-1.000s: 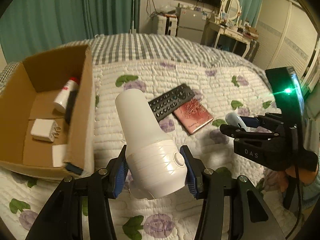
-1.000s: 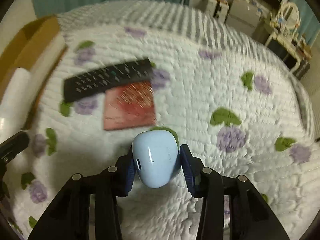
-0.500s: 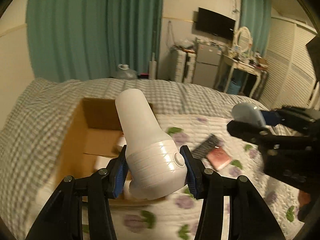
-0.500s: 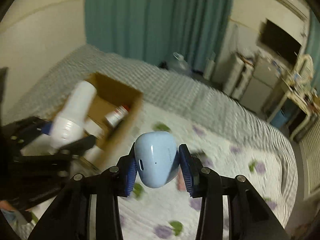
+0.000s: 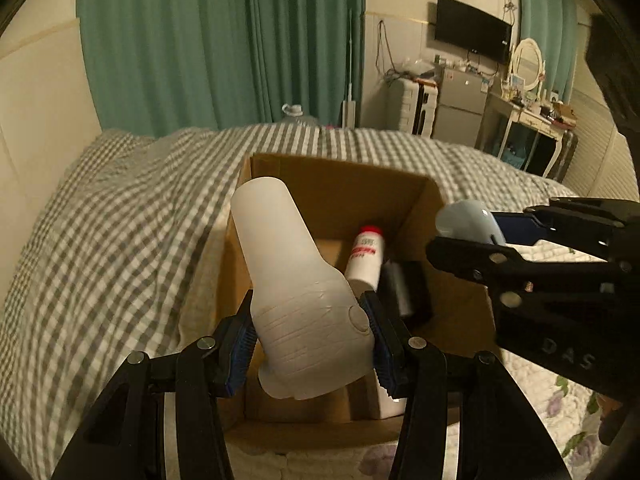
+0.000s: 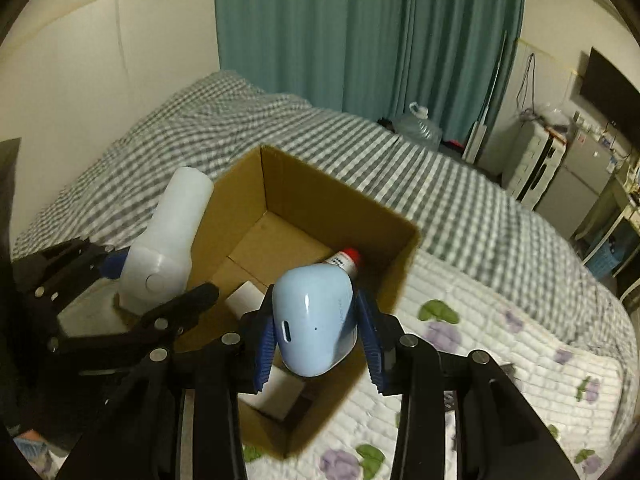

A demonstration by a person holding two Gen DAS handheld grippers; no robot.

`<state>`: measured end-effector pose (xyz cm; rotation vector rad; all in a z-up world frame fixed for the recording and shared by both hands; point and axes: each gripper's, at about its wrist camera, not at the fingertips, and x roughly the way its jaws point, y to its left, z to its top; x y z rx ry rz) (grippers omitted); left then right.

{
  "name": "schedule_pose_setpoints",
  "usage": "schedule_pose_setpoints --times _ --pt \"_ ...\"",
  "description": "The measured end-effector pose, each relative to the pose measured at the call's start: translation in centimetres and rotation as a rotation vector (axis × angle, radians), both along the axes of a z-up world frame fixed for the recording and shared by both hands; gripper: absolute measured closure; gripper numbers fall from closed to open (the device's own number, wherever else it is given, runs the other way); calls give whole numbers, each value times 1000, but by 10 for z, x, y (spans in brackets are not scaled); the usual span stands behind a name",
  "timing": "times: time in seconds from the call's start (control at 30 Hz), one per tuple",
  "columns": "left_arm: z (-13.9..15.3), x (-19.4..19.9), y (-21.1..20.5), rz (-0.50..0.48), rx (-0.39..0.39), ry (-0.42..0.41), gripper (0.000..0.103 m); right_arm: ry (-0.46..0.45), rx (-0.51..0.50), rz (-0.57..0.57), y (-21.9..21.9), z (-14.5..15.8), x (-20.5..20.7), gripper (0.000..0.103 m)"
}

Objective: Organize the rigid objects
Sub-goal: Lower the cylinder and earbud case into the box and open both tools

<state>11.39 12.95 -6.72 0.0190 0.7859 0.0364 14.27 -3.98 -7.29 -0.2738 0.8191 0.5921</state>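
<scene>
- Left gripper (image 5: 312, 344) pinches a white handheld device (image 5: 296, 292) over the cardboard box (image 5: 340, 176).
- Right gripper (image 6: 316, 344), its jaws just tightened, clamps a pale blue earbud case (image 6: 314, 320) above the same box.
- Step: delivery; next, lower both and release clear of the red-capped bottle (image 6: 344, 260).

Matt white plastic bottle (image 5: 296, 292); glossy blue case (image 6: 314, 322); plain cardboard box (image 6: 320, 196); quilted cloth bedspread (image 6: 500, 320).

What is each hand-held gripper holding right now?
Left hand-held gripper: closed on a white plastic bottle-shaped device.
Right hand-held gripper: closed on a pale blue rounded plastic case.
</scene>
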Motion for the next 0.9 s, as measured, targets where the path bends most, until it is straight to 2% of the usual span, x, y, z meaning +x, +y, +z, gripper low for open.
schedule_pose_setpoints --times 0.13,0.23,0.4,0.43,0.47,0.5,0.6,0.77,0.9 --pt "-15 9 2 -3 -10 39 52 26 -13 -8 6 -20 13 69" --pt "-18 8 -3 -13 19 27 52 44 -11 1 14 -30 17 69" --pt "-20 6 -10 -36 16 33 49 70 11 -8 13 -36 21 67" --pt "-18 4 -12 -30 22 31 46 57 23 -21 8 -31 19 57" --pt "-16 2 -13 -28 25 28 43 46 34 -31 4 -27 18 40" --pt "-14 0 -14 -23 28 24 42 35 50 -40 -3 -21 17 35" --pt "-2 -8 -18 -8 33 7 39 -7 80 -70 -28 4 11 34" --pt "22 -20 -44 -21 48 -21 36 -91 95 -149 -87 44 -1 18" --pt "34 -27 -80 -55 40 -44 34 -139 68 -216 -139 57 -13 14"
